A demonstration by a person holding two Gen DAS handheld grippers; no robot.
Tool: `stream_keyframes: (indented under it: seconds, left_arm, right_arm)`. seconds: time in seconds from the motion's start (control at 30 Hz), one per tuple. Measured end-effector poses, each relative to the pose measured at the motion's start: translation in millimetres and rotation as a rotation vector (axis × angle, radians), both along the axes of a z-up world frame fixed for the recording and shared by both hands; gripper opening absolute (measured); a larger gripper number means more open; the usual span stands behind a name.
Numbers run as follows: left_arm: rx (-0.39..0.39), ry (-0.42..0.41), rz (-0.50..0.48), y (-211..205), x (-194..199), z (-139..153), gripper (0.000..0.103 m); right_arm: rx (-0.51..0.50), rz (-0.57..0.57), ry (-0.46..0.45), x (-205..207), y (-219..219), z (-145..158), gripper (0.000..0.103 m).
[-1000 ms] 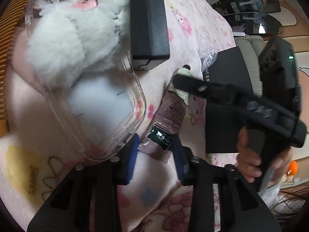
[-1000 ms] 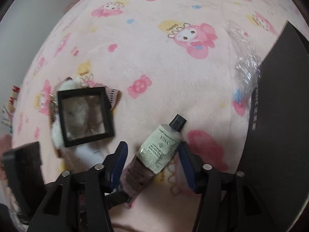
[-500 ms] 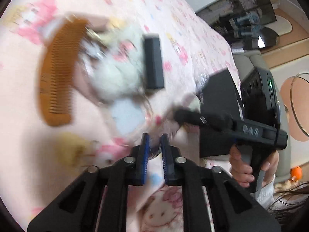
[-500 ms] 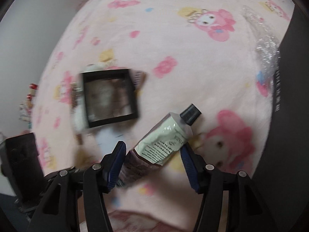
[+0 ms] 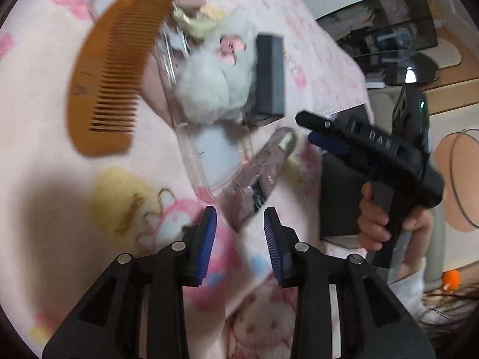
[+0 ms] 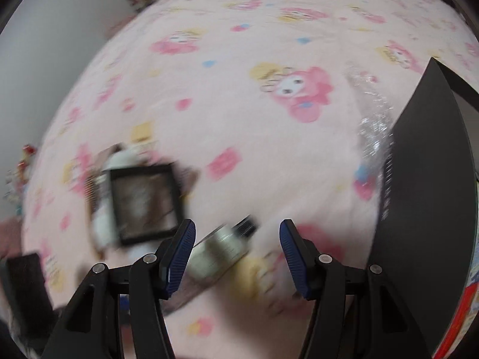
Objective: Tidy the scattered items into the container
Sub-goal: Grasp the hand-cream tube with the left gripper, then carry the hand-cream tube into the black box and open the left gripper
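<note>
A pink-and-white hand-cream tube point(image 5: 265, 173) lies on the pink blanket beside a clear plastic container point(image 5: 196, 164). In the container are a white plush toy point(image 5: 214, 92) and a black square case point(image 5: 269, 74). An orange comb point(image 5: 110, 71) rests at its left side. My left gripper point(image 5: 239, 233) is opening, with the tube's crimped end just off its tips and the pads not touching it. My right gripper point(image 6: 236, 257) is open above the tube point(image 6: 221, 254), which shows blurred between its fingers. The right gripper point(image 5: 332, 137) also shows in the left wrist view, held by a hand point(image 5: 375, 221).
A large flat black box point(image 6: 425, 194) lies at the right, with crinkled clear wrap point(image 6: 371, 125) along its edge. The cartoon-print blanket point(image 6: 239, 104) stretches away beyond the items. Dark shelves point(image 5: 395, 24) stand past the bed.
The left gripper let go of the tube's end, drew back, shut empty and now stands apart again. The right wrist view has shifted a little and blurred, with the tube still between its fingers.
</note>
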State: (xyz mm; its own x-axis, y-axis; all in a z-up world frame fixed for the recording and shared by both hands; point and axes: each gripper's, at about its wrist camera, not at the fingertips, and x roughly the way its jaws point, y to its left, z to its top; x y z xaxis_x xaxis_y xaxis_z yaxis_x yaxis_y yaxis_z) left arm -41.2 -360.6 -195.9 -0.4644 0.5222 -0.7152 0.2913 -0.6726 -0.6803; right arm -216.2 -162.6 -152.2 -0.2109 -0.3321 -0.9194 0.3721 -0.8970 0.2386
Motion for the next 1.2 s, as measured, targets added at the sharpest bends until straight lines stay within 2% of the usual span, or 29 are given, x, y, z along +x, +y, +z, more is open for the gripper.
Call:
stream_keyframes:
  seconds: [0.07, 0.1, 0.13, 0.17, 0.23, 0.37, 0.47, 0.53, 0.6, 0.67, 0.73, 0.8, 0.87, 1.0, 1.2]
  left_arm:
    - [-0.009, -0.011, -0.005, 4, -7, -5, 0.031]
    - [-0.006, -0.006, -0.005, 2, -4, -4, 0.02]
    - [0.012, 0.008, -0.003, 1, -4, -2, 0.015]
    - [0.013, 0.02, 0.006, -1, -4, 1, 0.015]
    - [-0.014, 0.046, 0.043, -10, 0, 12, 0.013]
    - [-0.072, 0.04, 0.137, -28, 4, 20, 0.012]
    - [-0.011, 0.026, 0.135, -33, 8, 15, 0.014]
    - [0.008, 0.018, 0.125, -29, 10, 10, 0.033]
    - [0.015, 0.008, 0.117, -27, 11, 5, 0.035]
    - [0.011, -0.004, 0.132, -32, 19, 2, 0.035]
    - [0.027, -0.003, 0.157, -31, 17, -1, 0.024]
    - [0.015, 0.002, 0.178, -29, 18, 2, 0.021]
    - [-0.02, 0.003, 0.186, -24, 18, 8, 0.021]
    - [-0.042, 0.023, 0.195, -21, 27, 29, 0.02]
    - [-0.084, 0.097, 0.177, -8, 49, 73, 0.019]
  right_arm:
    - [-0.021, 0.002, -0.05, -6, -8, -12, 0.055]
    - [-0.048, 0.015, -0.078, -8, -10, -16, 0.055]
    - [-0.073, 0.032, -0.113, -8, -11, -20, 0.055]
    - [-0.09, 0.046, -0.147, -6, -12, -23, 0.054]
    - [-0.119, 0.078, -0.161, 1, -13, -23, 0.049]
    - [-0.179, 0.136, -0.226, 16, -14, -15, 0.048]
    - [-0.178, 0.122, -0.183, 20, -10, -6, 0.048]
    - [-0.126, 0.09, -0.096, 17, -7, -1, 0.049]
    - [-0.09, 0.061, -0.07, 10, -7, -9, 0.054]
    - [-0.103, 0.06, -0.104, 5, -8, -19, 0.055]
    - [-0.152, 0.083, -0.174, 3, -13, -33, 0.055]
    - [-0.182, 0.11, -0.196, 6, -16, -34, 0.055]
    - [-0.184, 0.132, -0.18, 12, -16, -28, 0.053]
    - [-0.233, 0.125, -0.196, 24, -5, -10, 0.049]
    - [-0.277, 0.092, -0.121, 55, 18, 38, 0.047]
